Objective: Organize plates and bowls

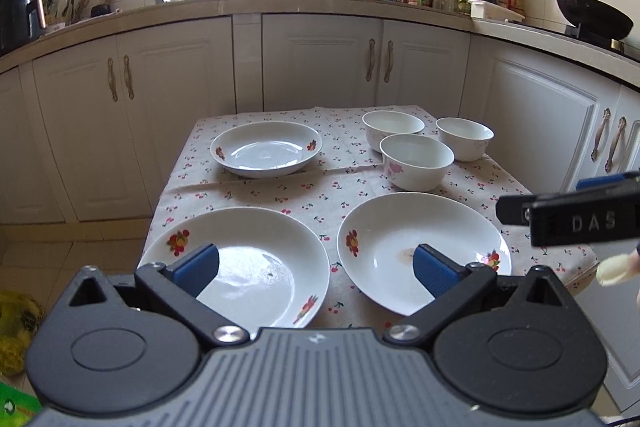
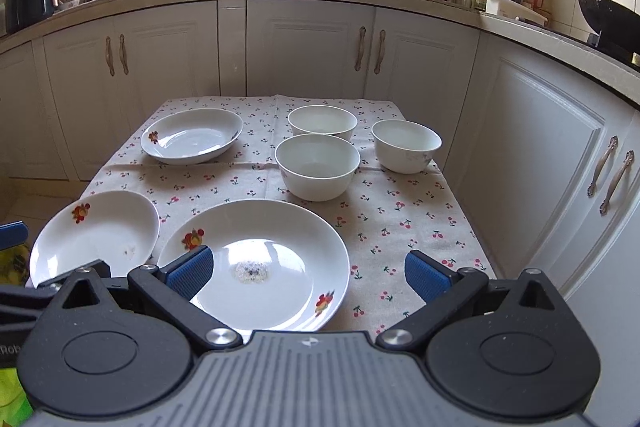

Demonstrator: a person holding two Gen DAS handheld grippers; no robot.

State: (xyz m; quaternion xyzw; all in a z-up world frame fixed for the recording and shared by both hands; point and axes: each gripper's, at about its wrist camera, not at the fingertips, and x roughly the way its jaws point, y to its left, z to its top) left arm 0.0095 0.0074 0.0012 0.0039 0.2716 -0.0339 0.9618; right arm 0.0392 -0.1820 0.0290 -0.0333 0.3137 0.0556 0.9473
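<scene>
The small table (image 2: 420, 211), with its cherry cloth, holds everything for this job. Nothing is stacked yet, so I think the job is just starting.

There are three plates, all flat and face up. One near plate (image 2: 272, 263) sits in the middle front, the other near plate (image 2: 96, 235) is just beside it on the left, and the far plate (image 2: 192, 135) is at the back left. Plates are round, so they have no long side — only the little fruit pictures on their rims show which way they are turned.

Three bowls (image 2: 318, 167) stand close together at the back right, all with the open side up.

The left gripper (image 1: 316, 267) hangs over the two near plates, jaws spread wide and holding nothing. The right gripper (image 2: 308, 271) hangs over the middle plate, jaws spread too, also holding nothing.

Next, I think — a gripper must go low and pinch a plate's rim, then lift it onto another plate.
</scene>
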